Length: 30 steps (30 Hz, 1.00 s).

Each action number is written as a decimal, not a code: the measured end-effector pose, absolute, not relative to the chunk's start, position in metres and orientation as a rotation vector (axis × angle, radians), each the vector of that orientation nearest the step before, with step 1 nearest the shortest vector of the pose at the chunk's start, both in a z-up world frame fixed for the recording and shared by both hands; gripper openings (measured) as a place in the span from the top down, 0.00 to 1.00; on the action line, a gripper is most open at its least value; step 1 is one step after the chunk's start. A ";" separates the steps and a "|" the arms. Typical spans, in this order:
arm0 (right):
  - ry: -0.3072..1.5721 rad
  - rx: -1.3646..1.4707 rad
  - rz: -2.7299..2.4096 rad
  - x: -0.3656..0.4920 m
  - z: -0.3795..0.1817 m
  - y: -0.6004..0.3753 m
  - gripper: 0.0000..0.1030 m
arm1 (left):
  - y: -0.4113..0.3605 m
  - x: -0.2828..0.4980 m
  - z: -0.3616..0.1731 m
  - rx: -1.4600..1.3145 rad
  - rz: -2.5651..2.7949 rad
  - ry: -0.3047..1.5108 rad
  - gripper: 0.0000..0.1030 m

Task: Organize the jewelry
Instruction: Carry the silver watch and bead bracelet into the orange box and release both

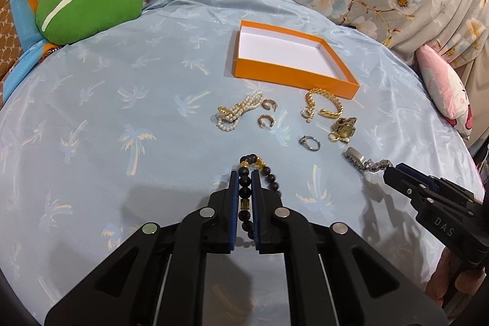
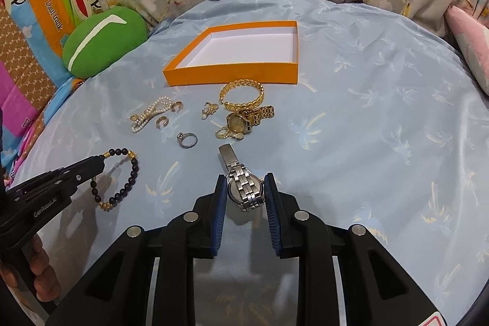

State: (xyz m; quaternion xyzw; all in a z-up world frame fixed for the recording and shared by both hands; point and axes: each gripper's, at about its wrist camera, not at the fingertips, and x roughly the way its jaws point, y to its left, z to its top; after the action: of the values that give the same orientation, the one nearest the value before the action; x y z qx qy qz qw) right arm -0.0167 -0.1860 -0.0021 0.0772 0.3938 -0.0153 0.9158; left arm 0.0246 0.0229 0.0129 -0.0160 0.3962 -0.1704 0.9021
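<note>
A dark bead bracelet (image 1: 250,158) with gold spacers rests on the light blue cloth, and my left gripper (image 1: 245,173) is shut on one side of its loop. From the right wrist view the same bracelet (image 2: 133,173) hangs off the left gripper (image 2: 101,159). My right gripper (image 2: 244,176) is shut on a silver watch (image 2: 246,188), its pads against the case; the band trails forward on the cloth. In the left wrist view the right gripper (image 1: 388,170) holds that silver watch (image 1: 356,156) at the right. An empty orange box (image 1: 293,75) with a white floor stands beyond.
Between the grippers and the orange box (image 2: 229,75) lie a pearl bracelet (image 1: 238,112), gold hoop earrings (image 1: 269,104), a gold chain bracelet (image 2: 241,97), a gold watch (image 2: 241,121) and a silver ring (image 2: 187,139). A green cushion (image 1: 88,5) sits far left, a pink pillow (image 1: 446,93) right.
</note>
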 end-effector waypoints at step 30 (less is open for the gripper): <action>0.605 0.120 -0.027 0.128 0.083 -0.217 0.77 | -0.045 0.153 0.118 0.028 -0.408 0.590 0.93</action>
State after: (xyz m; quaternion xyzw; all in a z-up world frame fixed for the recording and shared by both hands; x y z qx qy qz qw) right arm 0.1282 -0.2169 0.0833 0.0592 0.2979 -0.0131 0.9527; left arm 0.1533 -0.0449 0.1184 0.0139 0.2887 -0.1997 0.9362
